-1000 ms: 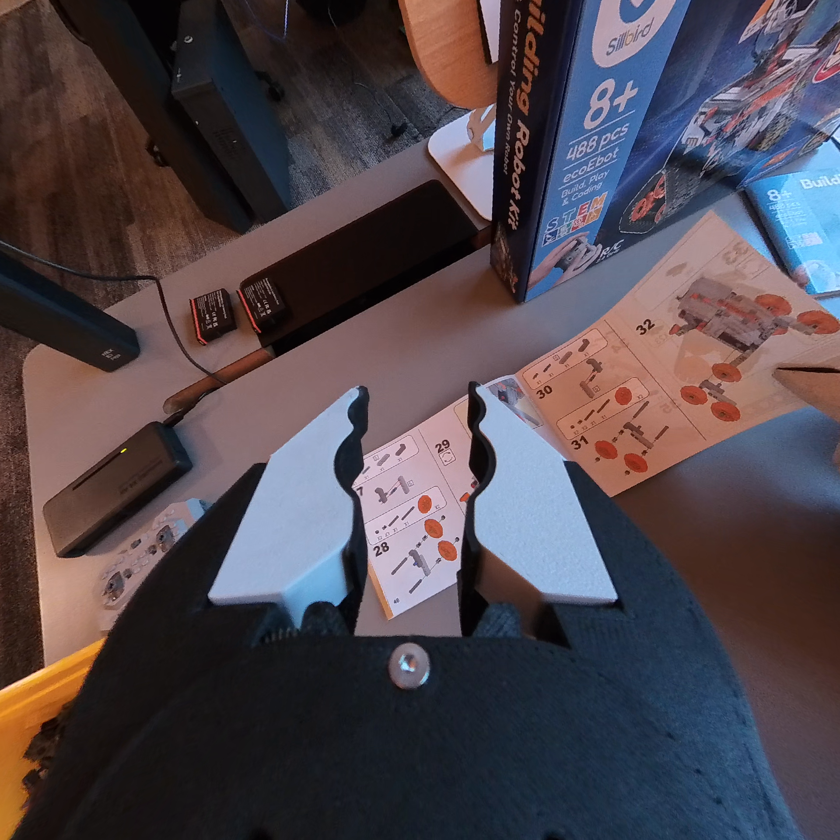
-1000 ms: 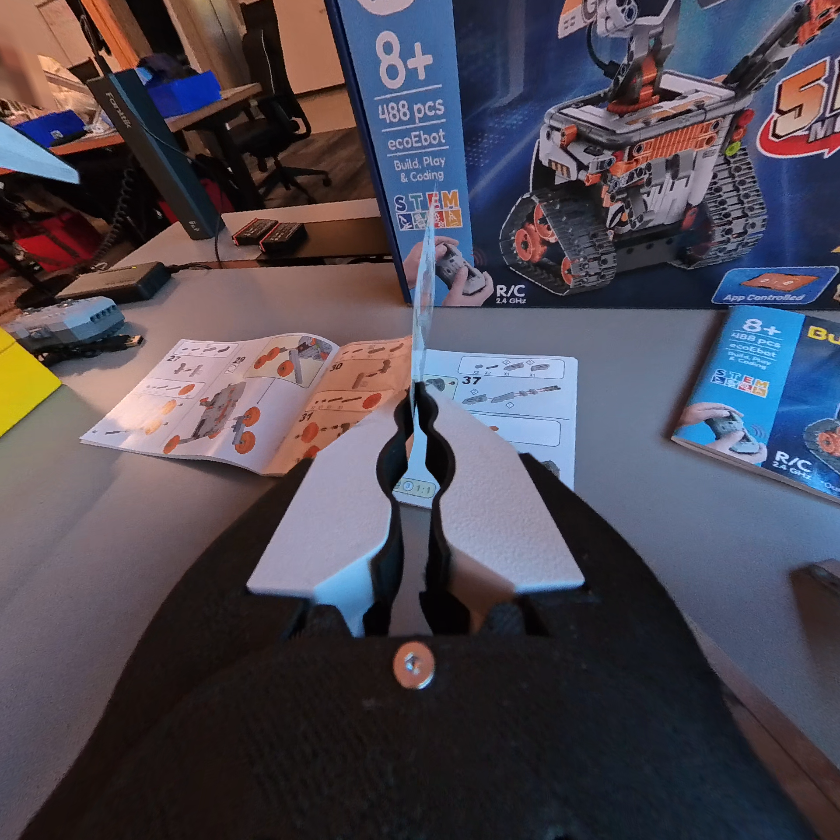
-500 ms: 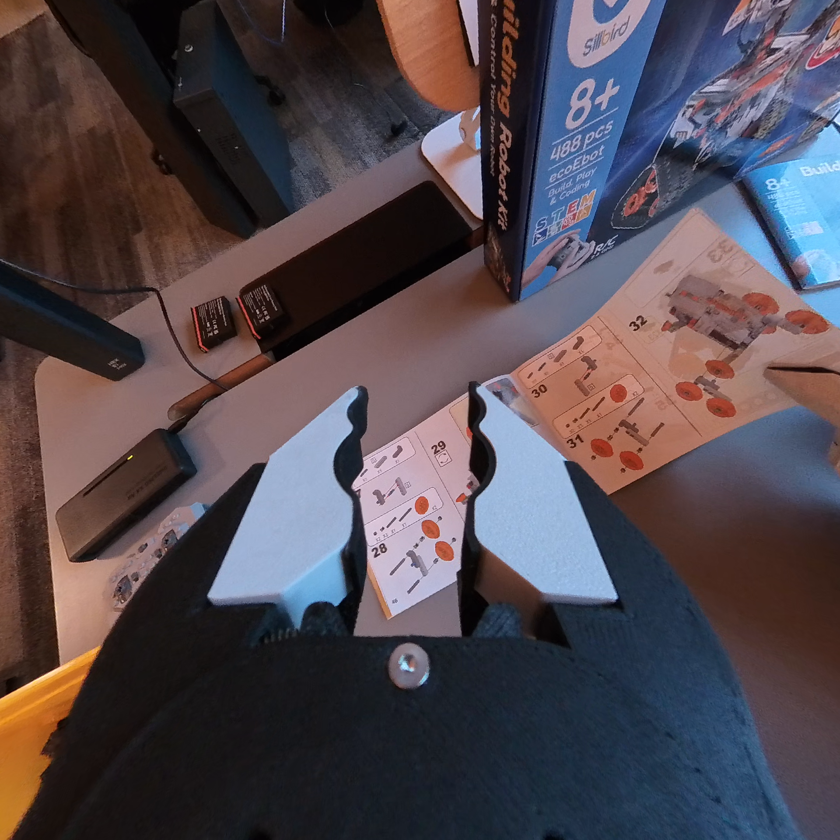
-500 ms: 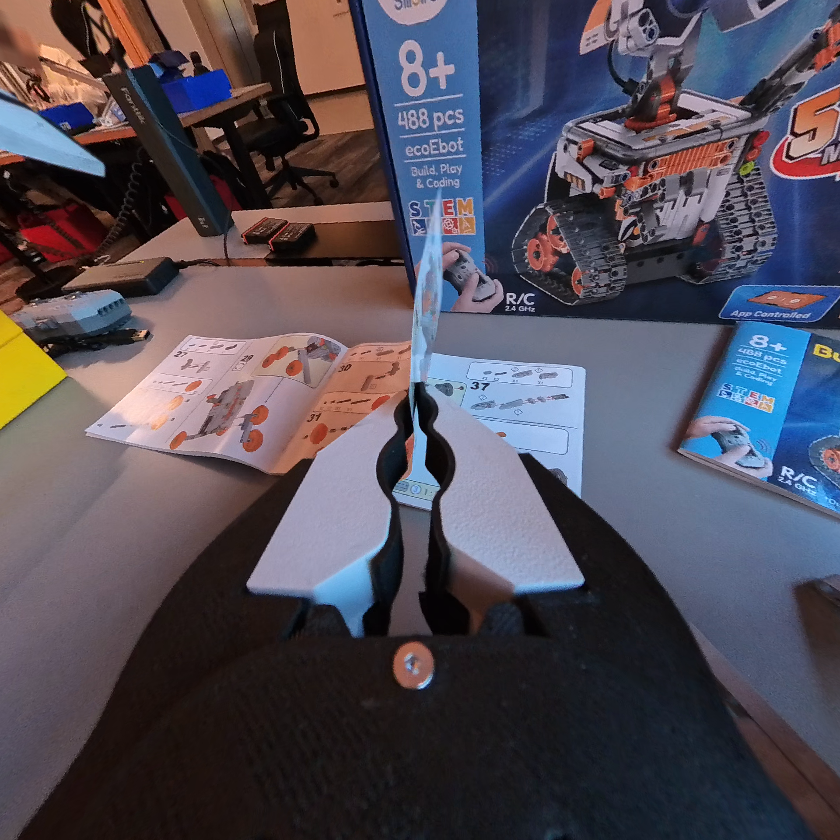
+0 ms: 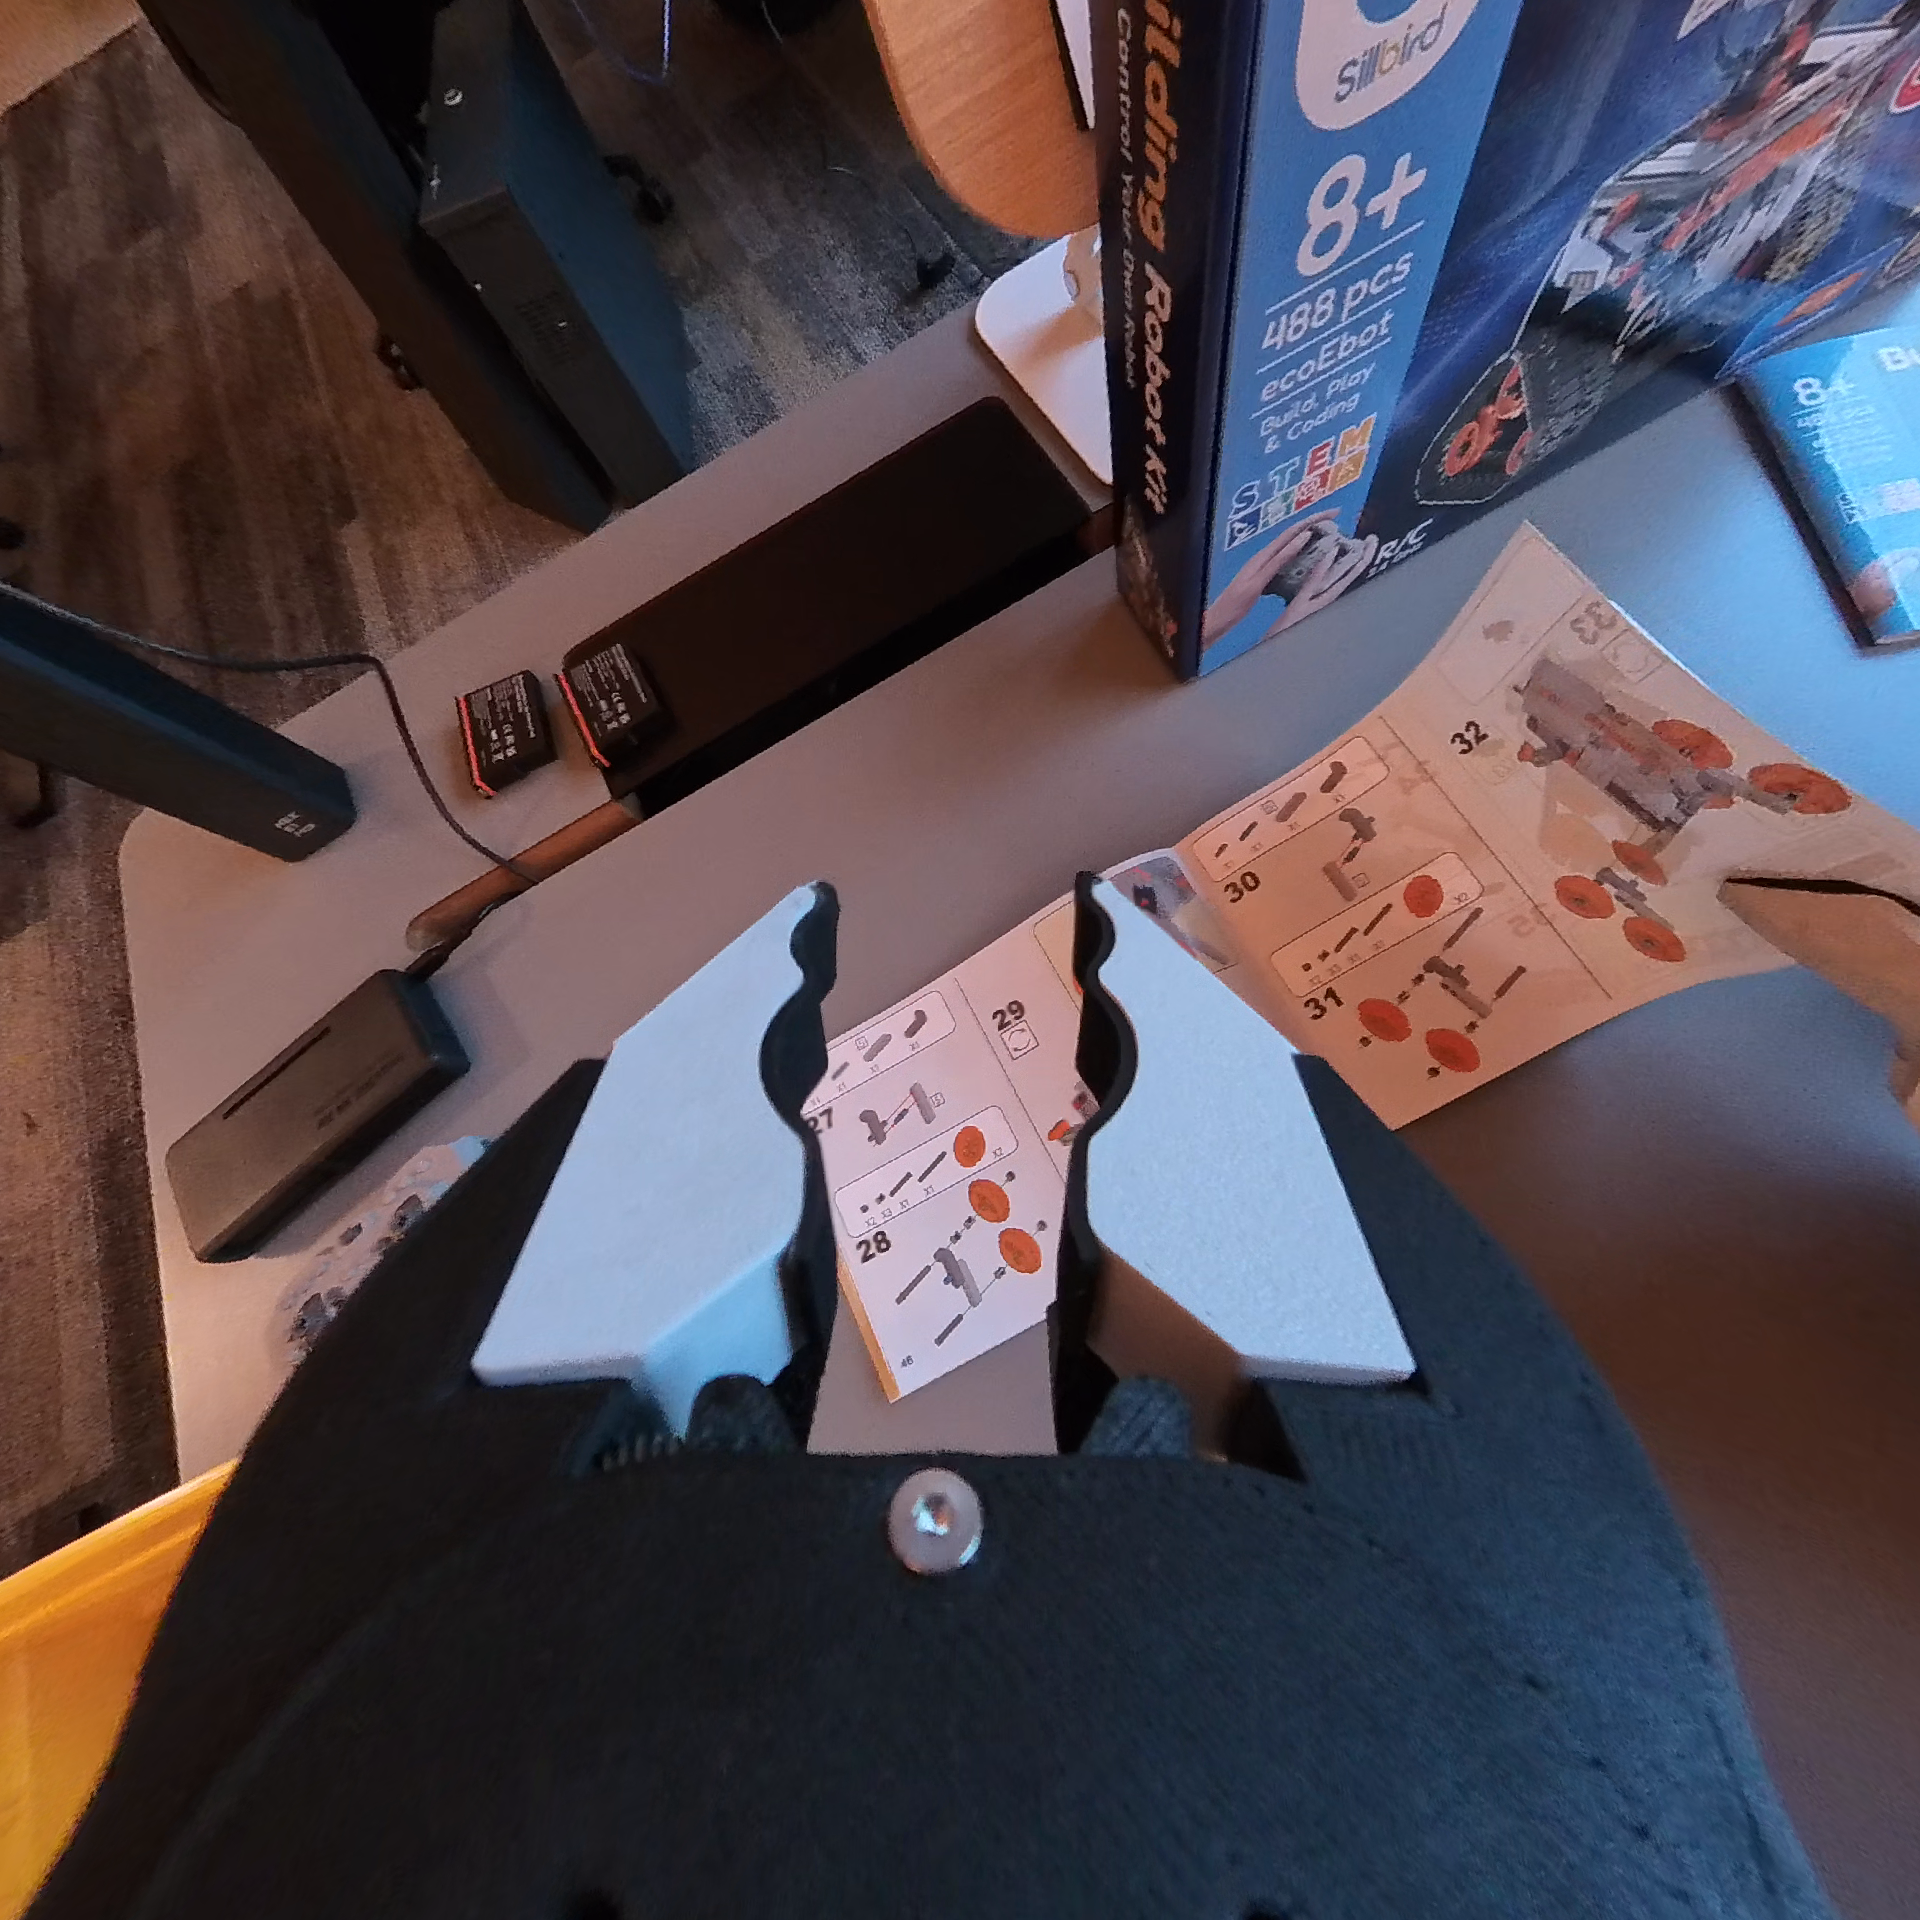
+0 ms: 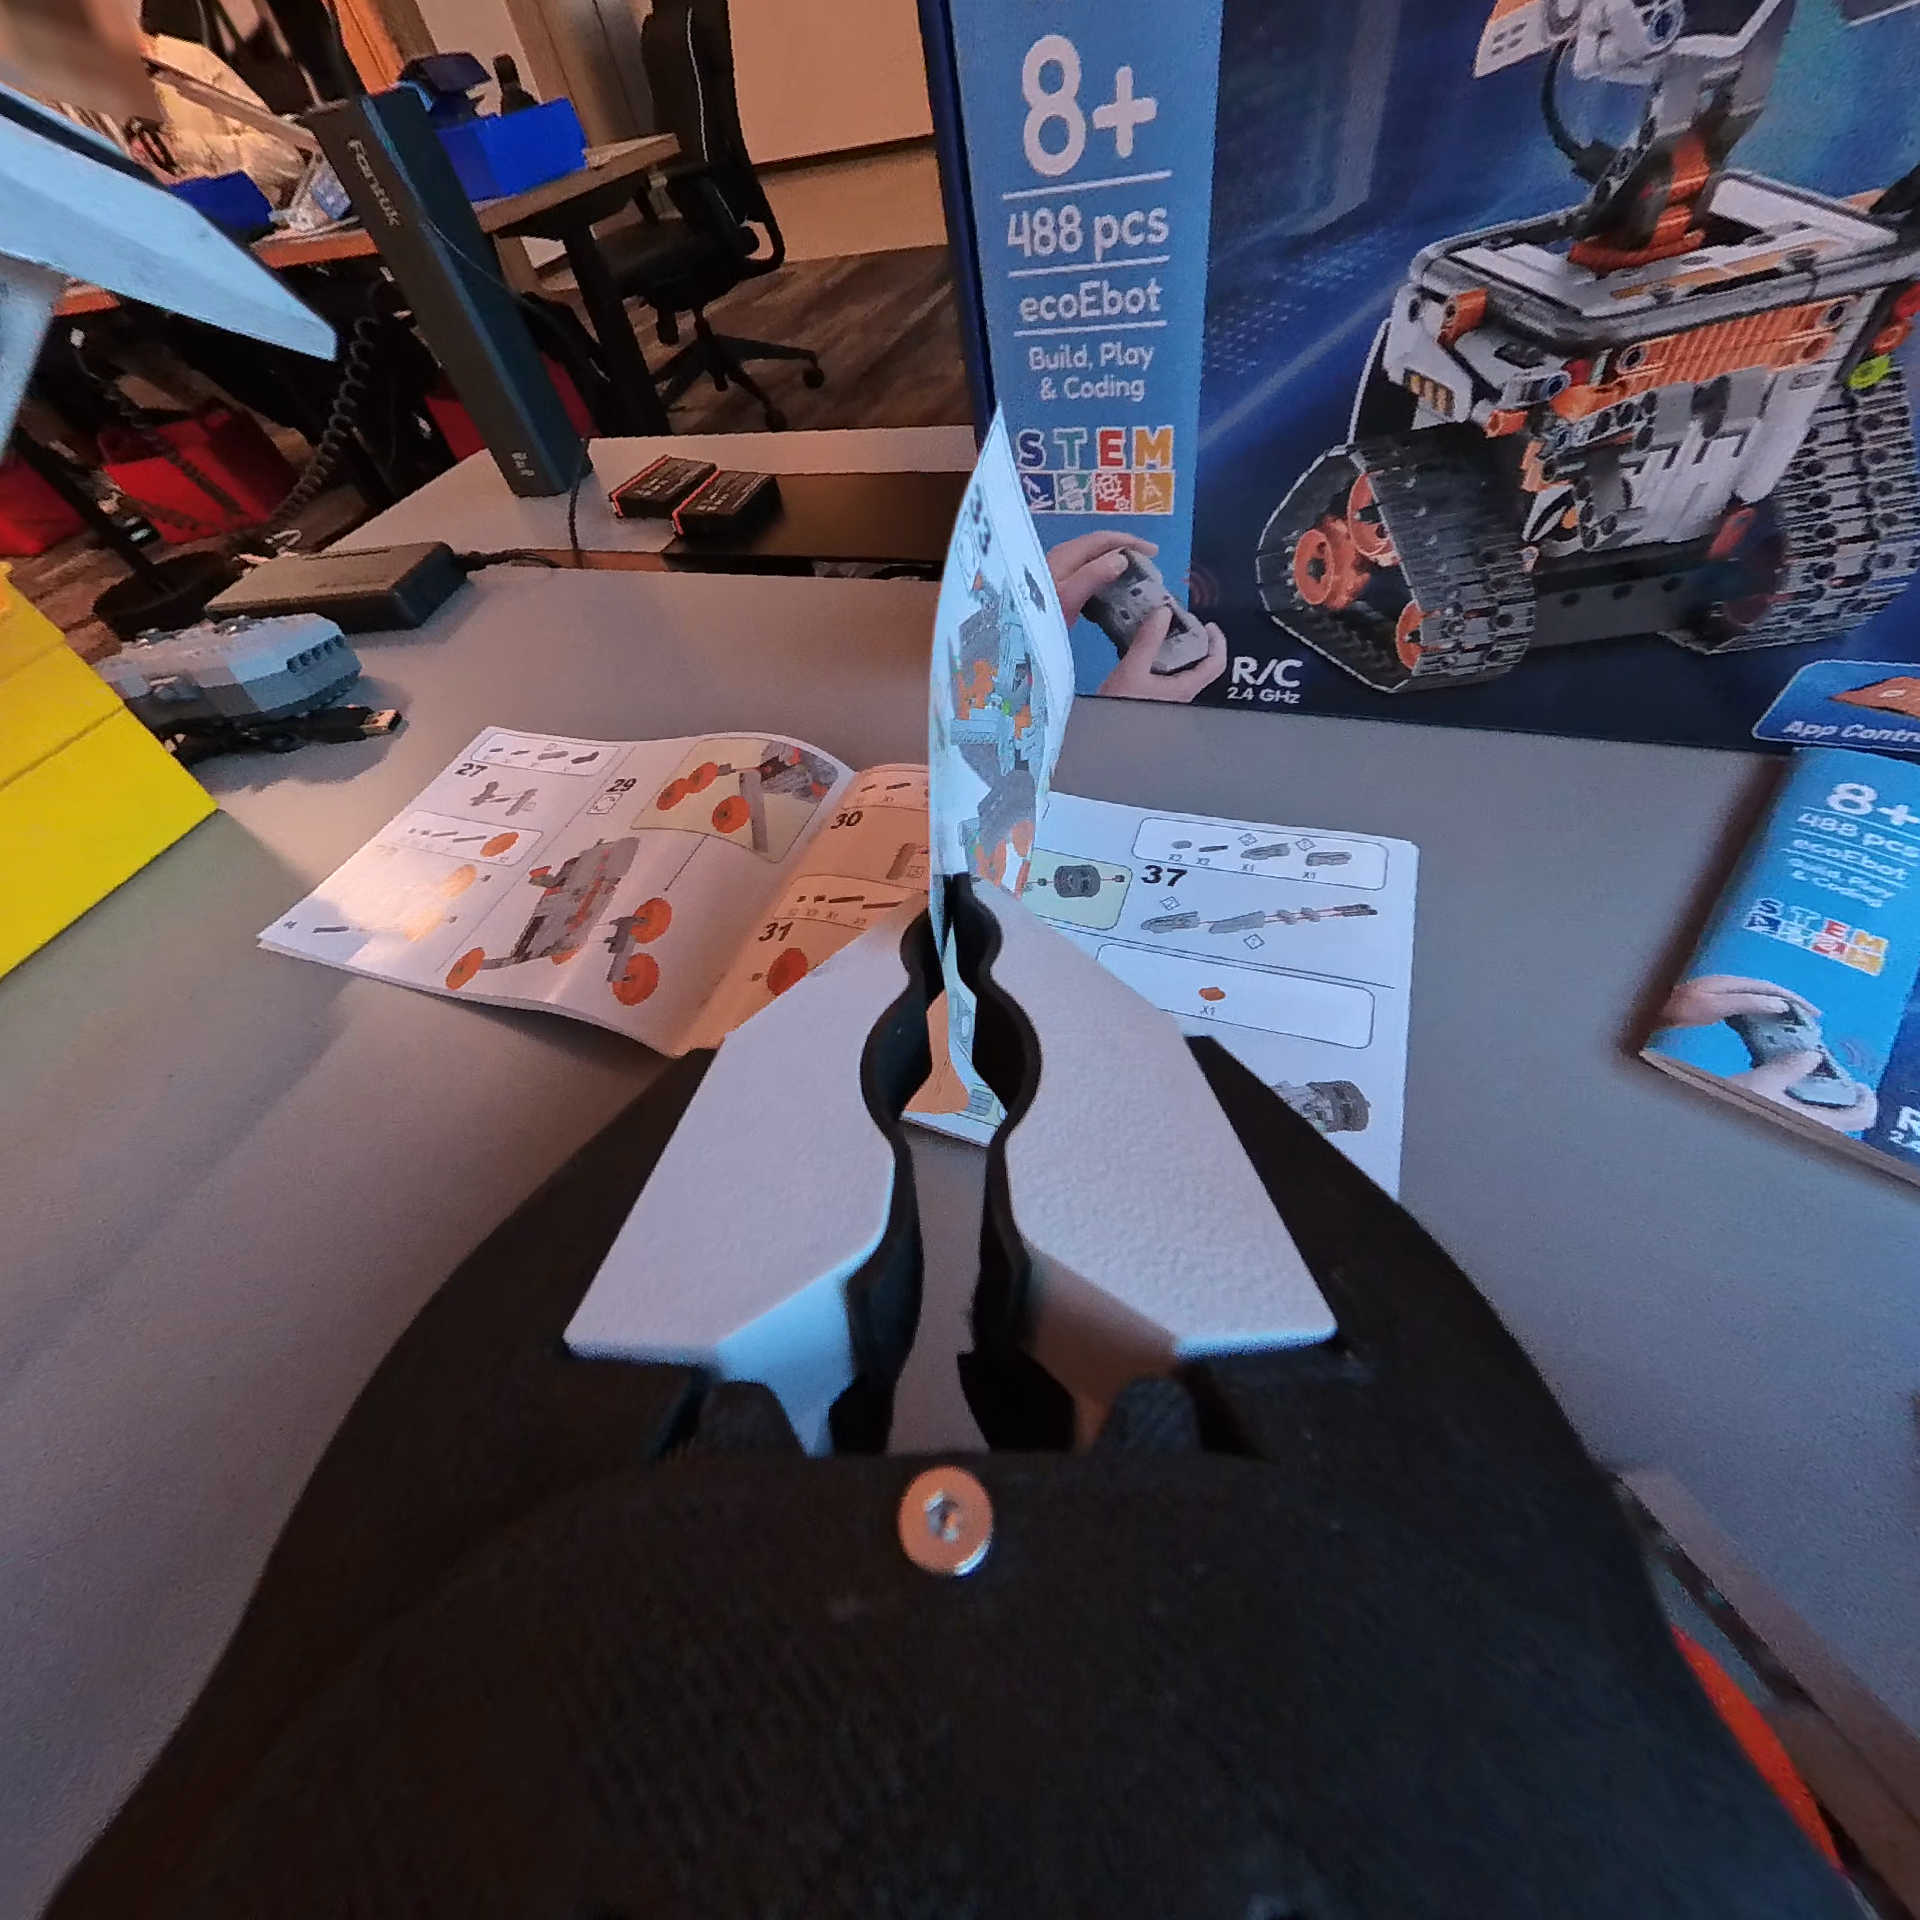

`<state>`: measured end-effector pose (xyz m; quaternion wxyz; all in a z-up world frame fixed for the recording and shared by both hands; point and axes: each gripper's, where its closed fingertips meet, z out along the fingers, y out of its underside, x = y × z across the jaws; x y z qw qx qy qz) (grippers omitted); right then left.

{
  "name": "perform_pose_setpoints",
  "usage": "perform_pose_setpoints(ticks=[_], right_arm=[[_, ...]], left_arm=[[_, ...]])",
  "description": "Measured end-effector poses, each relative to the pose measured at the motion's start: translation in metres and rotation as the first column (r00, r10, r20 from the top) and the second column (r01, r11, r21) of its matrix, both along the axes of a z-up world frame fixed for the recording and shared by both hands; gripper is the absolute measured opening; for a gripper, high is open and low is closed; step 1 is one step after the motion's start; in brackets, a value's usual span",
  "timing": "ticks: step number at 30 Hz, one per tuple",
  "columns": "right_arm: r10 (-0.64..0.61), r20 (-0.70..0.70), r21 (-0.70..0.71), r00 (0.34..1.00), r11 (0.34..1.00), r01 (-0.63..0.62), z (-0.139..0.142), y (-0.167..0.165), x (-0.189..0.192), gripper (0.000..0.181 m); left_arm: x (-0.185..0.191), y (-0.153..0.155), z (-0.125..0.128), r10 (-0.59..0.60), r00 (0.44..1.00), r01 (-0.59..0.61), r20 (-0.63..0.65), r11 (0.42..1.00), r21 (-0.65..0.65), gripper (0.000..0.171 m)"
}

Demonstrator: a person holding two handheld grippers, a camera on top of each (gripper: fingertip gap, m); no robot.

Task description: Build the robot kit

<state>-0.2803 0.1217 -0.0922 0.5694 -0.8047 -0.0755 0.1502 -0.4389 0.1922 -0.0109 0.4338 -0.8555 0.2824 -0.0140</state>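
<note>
An open instruction booklet (image 6: 582, 883) lies on the grey table (image 6: 208, 1143). My right gripper (image 6: 951, 914) is shut on one page of the booklet (image 6: 987, 686) and holds it upright above the spread. In the left wrist view the booklet (image 5: 1455, 862) lies ahead with the lifted page curving up at its right, and the right gripper's tip (image 5: 1829, 914) shows at the page's right edge. My left gripper (image 5: 951, 904) is open and empty, hovering above the booklet's left page (image 5: 935, 1184).
A large blue toy box (image 6: 1455, 343) stands behind the booklet. A second blue booklet (image 6: 1808, 956) lies at the right. A yellow bin (image 6: 73, 790), a grey brick device (image 6: 229, 670), a black box (image 5: 312, 1122) and two small batteries (image 5: 561, 717) sit at the left. The grippers' ends are close to 20 cm from one another.
My right gripper has lifted the held page higher and it bends over more. My left gripper has drifted slightly back and left above the booklet, still open.
</note>
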Motion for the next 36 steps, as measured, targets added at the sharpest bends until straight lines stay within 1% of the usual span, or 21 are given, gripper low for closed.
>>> perform_pose_setpoints(ticks=[8,21,27,32,36], right_arm=[[0.010,-0.011,-0.004,1.000,1.000,-0.010,0.001,0.001,-0.001,0.000],[0.008,-0.015,-0.005,1.000,1.000,-0.008,0.001,0.001,0.000,0.000],[-0.011,-0.047,-0.005,0.999,1.000,0.011,0.003,0.000,0.007,0.000],[-0.027,-0.097,-0.053,0.995,0.998,0.022,-0.006,0.002,0.012,0.000],[-0.050,-0.128,-0.042,0.991,0.998,0.045,-0.001,0.001,0.019,0.000]], left_arm=[[-0.006,0.000,0.002,0.022,1.000,-0.022,0.003,1.000,0.004,0.044],[-0.002,-0.001,0.002,0.006,1.000,-0.006,-0.002,1.000,0.002,0.045],[-0.014,0.001,0.002,0.039,0.999,-0.039,-0.001,0.999,-0.001,0.044],[-0.022,0.003,-0.001,0.056,0.998,-0.056,0.004,0.998,-0.011,0.044],[-0.028,0.004,-0.001,0.064,0.997,-0.063,0.033,0.998,-0.015,0.044]])
